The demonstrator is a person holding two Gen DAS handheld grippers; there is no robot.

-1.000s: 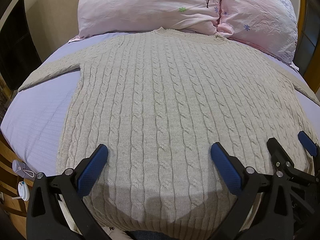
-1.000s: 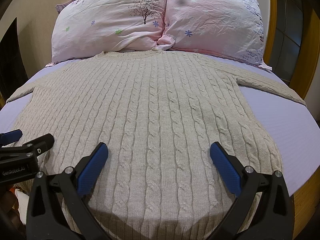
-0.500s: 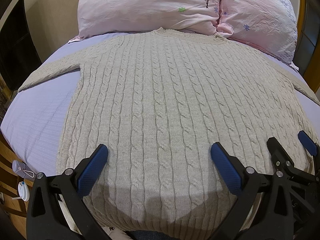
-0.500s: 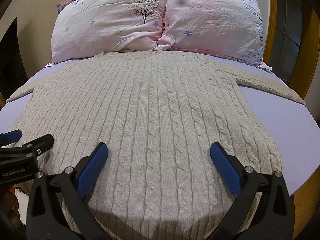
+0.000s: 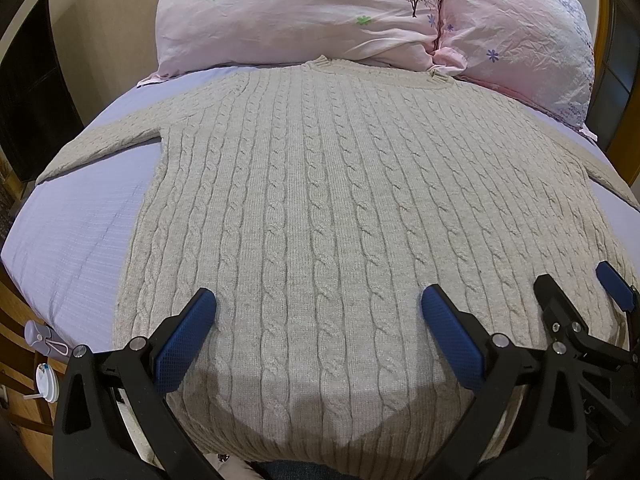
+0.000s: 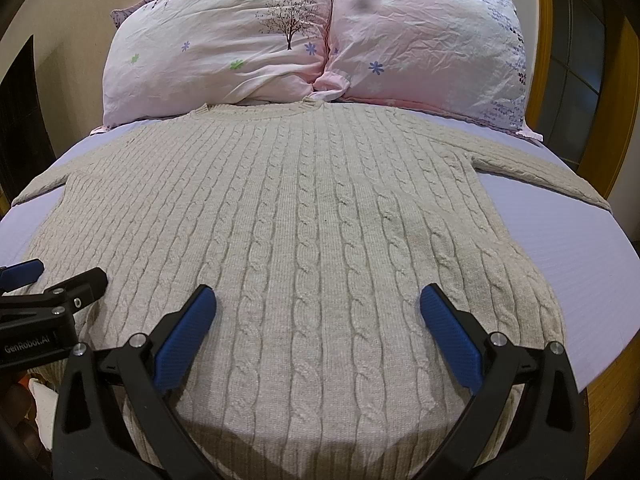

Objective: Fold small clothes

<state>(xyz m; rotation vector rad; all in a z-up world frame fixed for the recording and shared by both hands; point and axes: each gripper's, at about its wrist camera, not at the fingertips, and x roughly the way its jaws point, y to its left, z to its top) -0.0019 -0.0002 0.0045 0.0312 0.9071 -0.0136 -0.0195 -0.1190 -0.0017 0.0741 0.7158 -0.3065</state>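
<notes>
A beige cable-knit sweater [image 5: 328,208] lies flat on the lilac bed sheet [image 5: 76,232], collar toward the pillows, both sleeves spread out sideways; it also shows in the right wrist view [image 6: 304,232]. My left gripper [image 5: 318,312] is open and empty, hovering over the sweater's hem on the left half. My right gripper [image 6: 318,312] is open and empty over the hem on the right half. Each gripper shows at the edge of the other's view: the right one [image 5: 576,296], the left one [image 6: 56,280].
Two pink flowered pillows [image 6: 224,52] [image 6: 428,44] stand at the head of the bed. A wooden bed frame [image 6: 612,112] runs along the right side. Small bottles [image 5: 44,340] sit on wood to the left below the mattress. A dark panel [image 5: 28,88] stands at the left.
</notes>
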